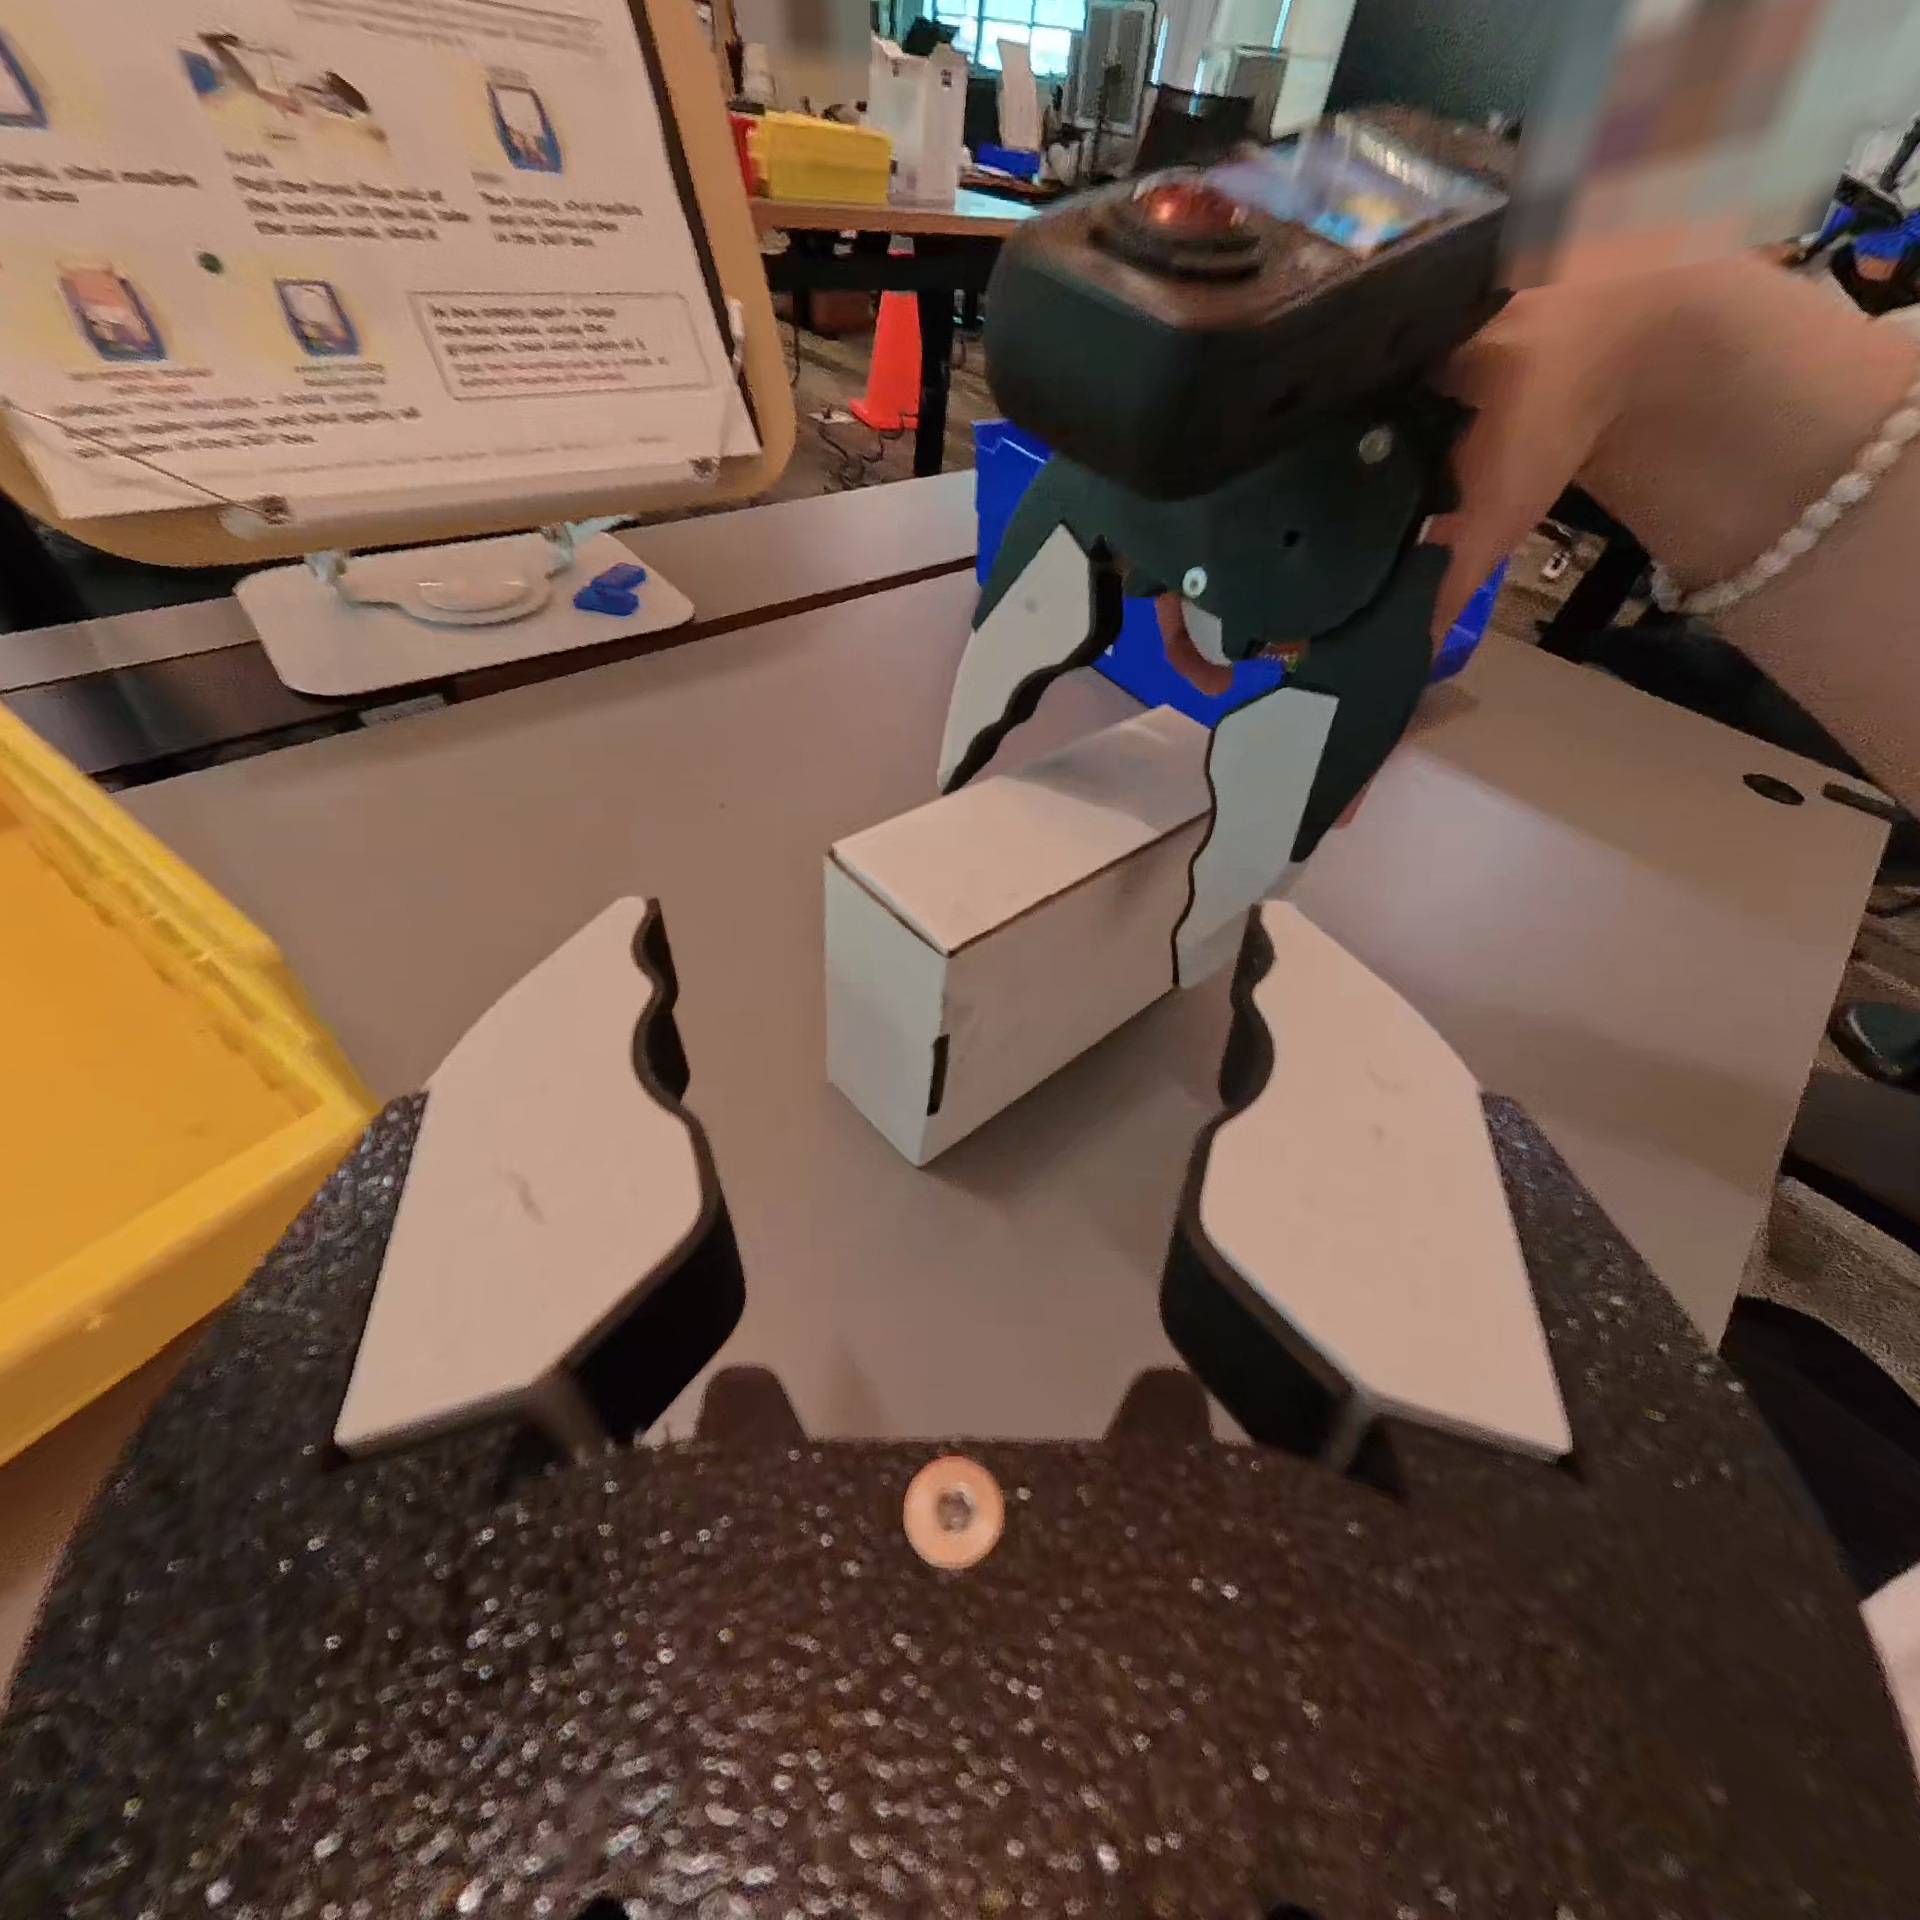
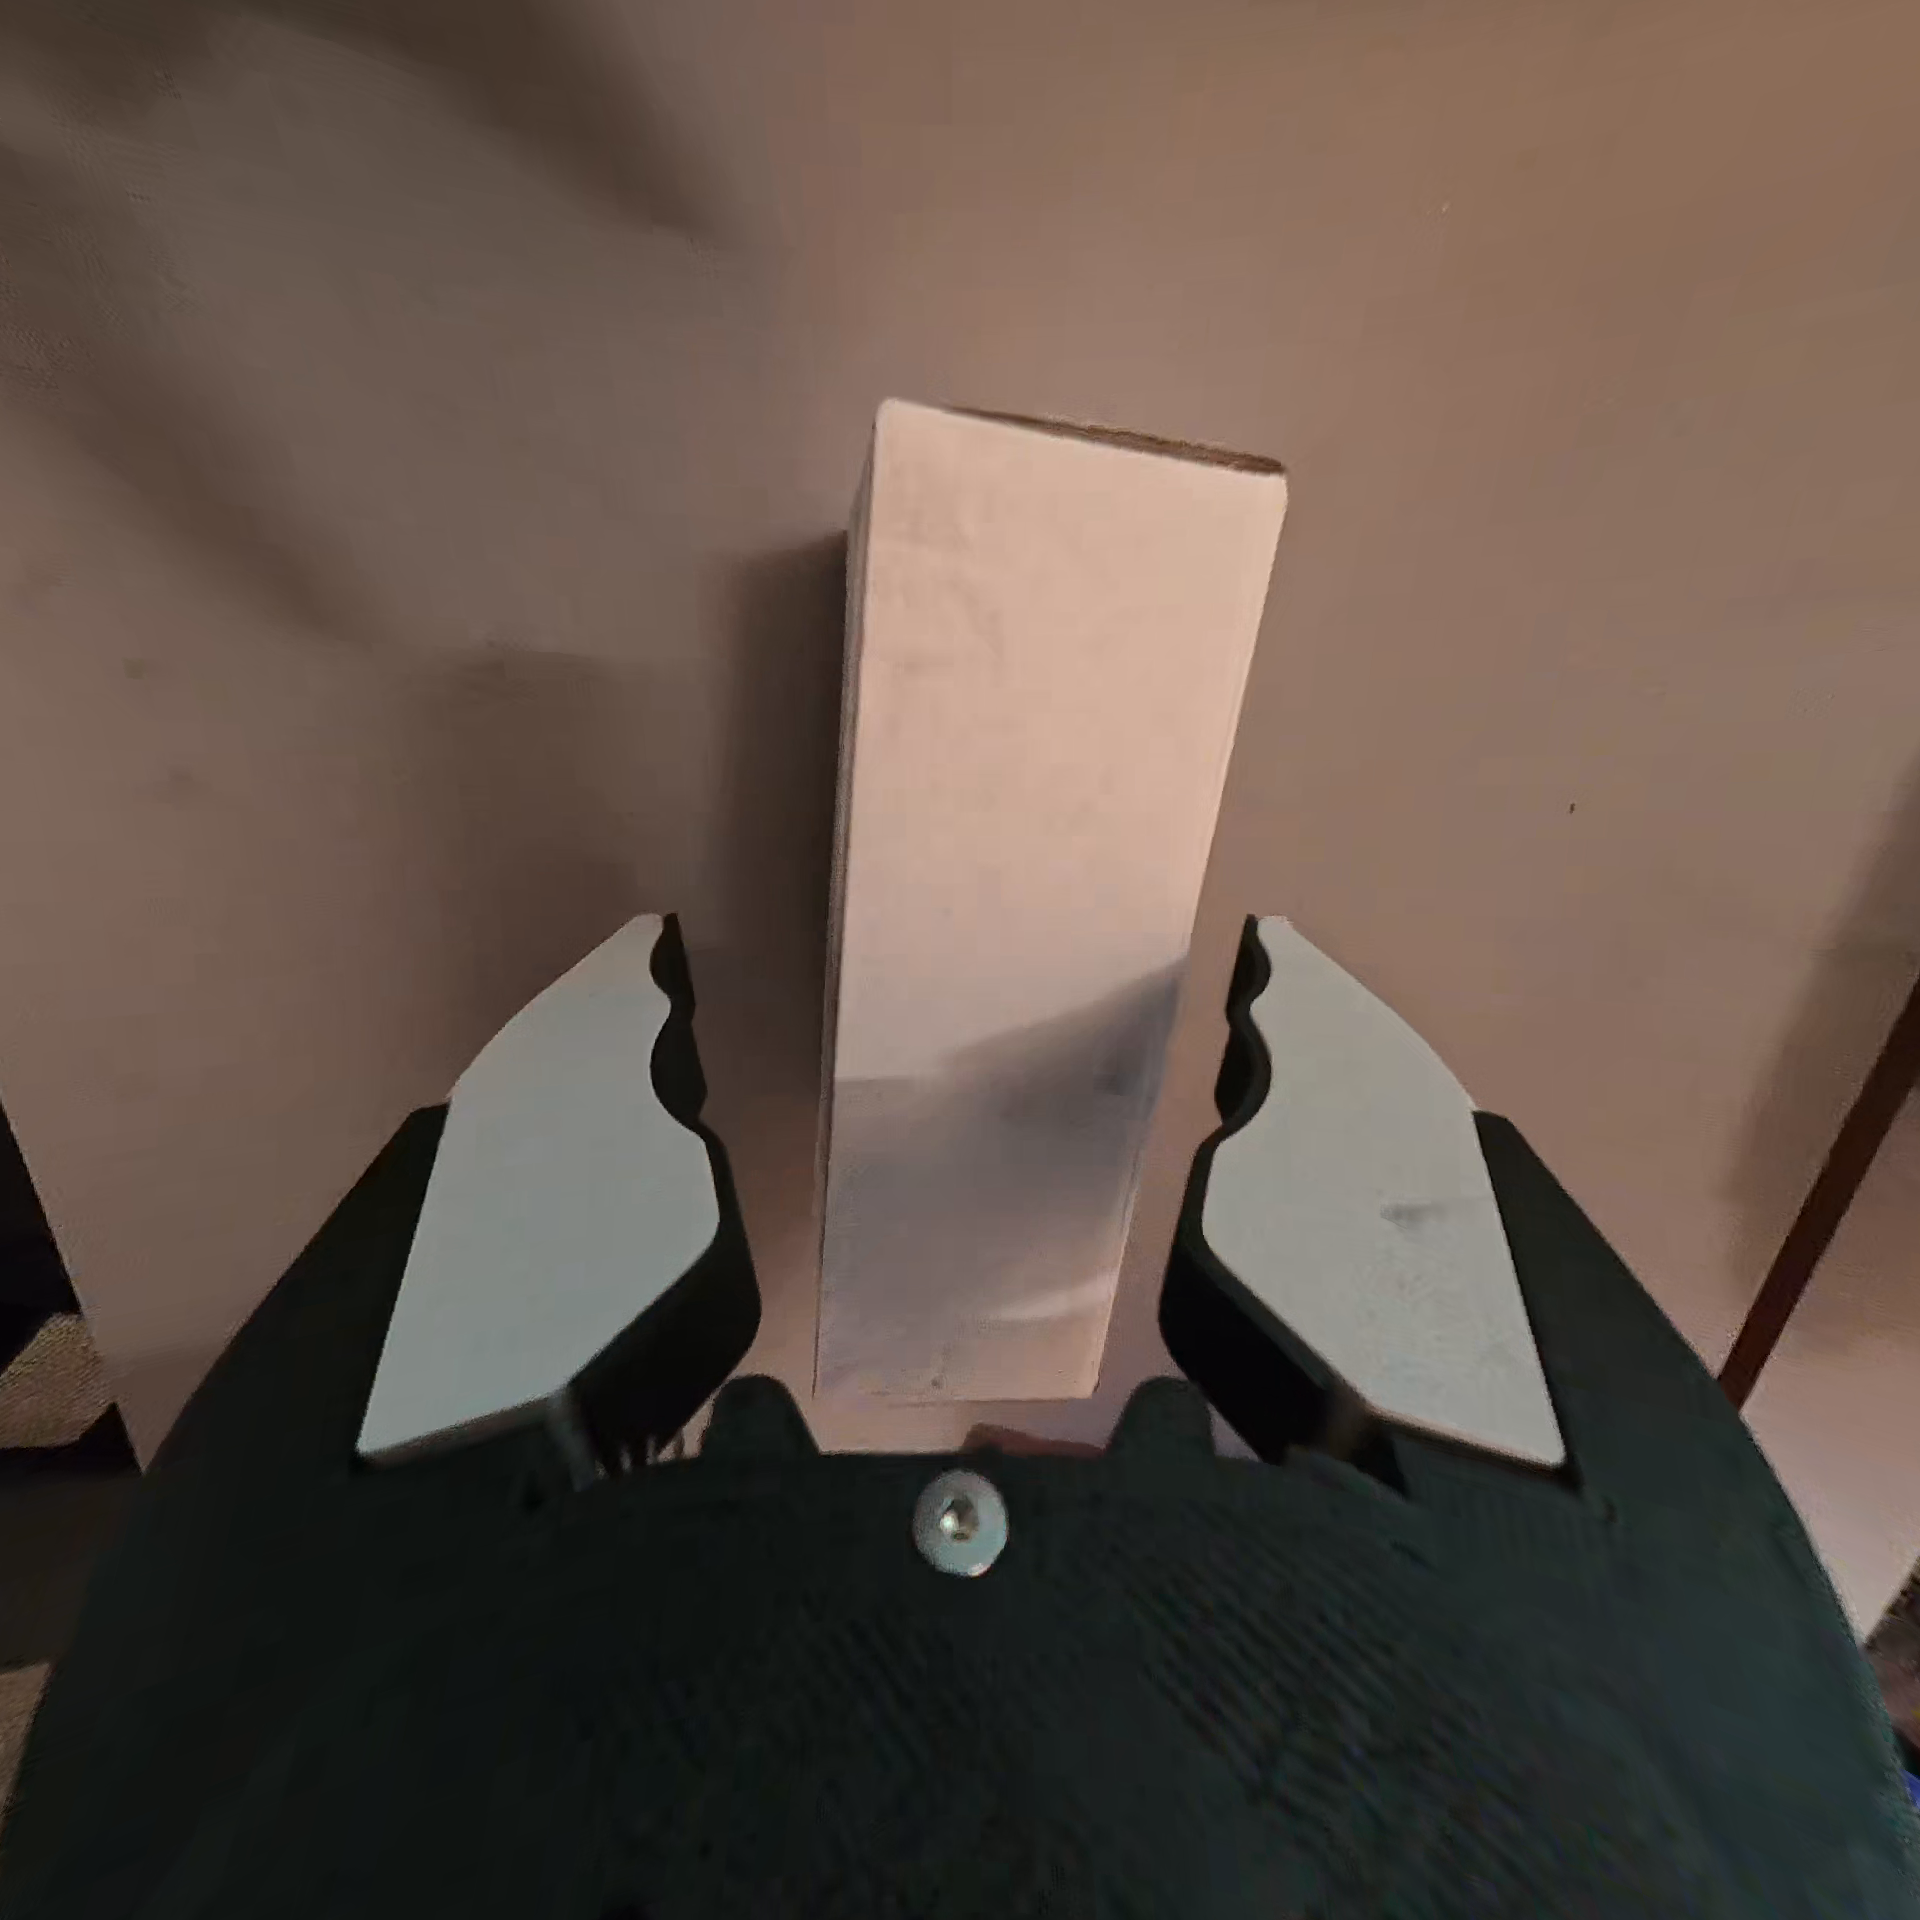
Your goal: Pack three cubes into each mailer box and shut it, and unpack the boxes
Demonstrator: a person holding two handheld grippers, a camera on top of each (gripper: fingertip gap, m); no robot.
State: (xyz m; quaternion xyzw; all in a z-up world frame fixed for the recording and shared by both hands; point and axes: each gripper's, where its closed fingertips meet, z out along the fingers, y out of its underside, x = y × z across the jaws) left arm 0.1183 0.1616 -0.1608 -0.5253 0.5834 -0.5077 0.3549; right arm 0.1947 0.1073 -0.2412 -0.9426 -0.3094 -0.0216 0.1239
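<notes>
A closed white mailer box (image 1: 997, 966) lies on its long side on the grey-brown surface (image 1: 520, 831), its lid shut. The right gripper (image 1: 1081, 821), held in a person's hand (image 1: 1621, 436), reaches down over the box's far end with its jaws spread wide, one finger on each side of the box; whether either finger touches the cardboard cannot be told. In the right wrist view the same mailer box (image 2: 1039, 883) runs lengthwise between the parted fingers of the right gripper (image 2: 961, 997), a gap visible on both sides. The left gripper (image 1: 951, 987) hangs just short of the box's near end, jaws wide and holding nothing. A yellow bin (image 1: 125, 1091) sits at left, a blue bin (image 1: 1164, 655) behind, and an instruction sheet (image 1: 343, 239) stands on a stand beyond.
</notes>
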